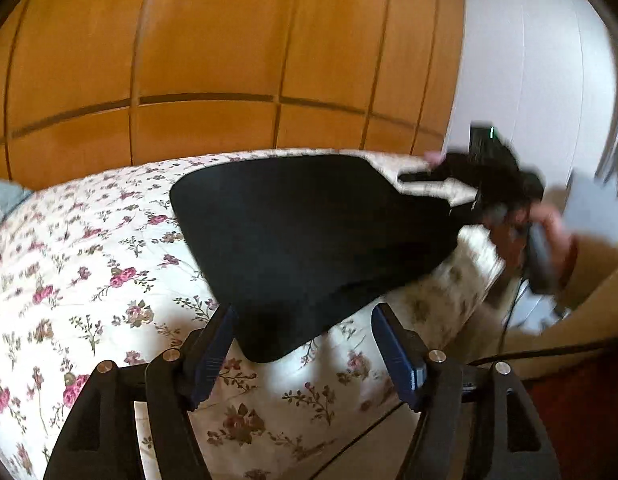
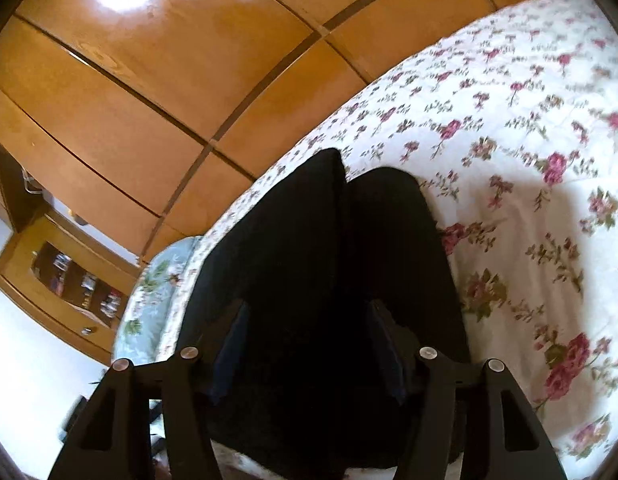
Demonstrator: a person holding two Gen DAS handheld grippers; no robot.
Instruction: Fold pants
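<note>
Black pants (image 1: 309, 236) lie flat on a floral bedspread (image 1: 89, 280). My left gripper (image 1: 305, 316) is open, its blue-padded fingers (image 1: 213, 356) standing either side of the pants' near corner, just above it. The right gripper (image 1: 505, 200) shows blurred at the pants' far right end in the left wrist view, held by a hand. In the right wrist view the pants (image 2: 329, 248) fill the space between the right gripper's (image 2: 309, 320) spread fingers, with two leg ends pointing away; the fingers stand wide apart over the cloth.
A wooden wardrobe (image 1: 229, 60) stands behind the bed. A white wall (image 1: 529, 60) is at the right. A light blue pillow (image 2: 157, 292) lies at the bed's left end, and a wooden shelf unit (image 2: 69, 280) stands beyond it.
</note>
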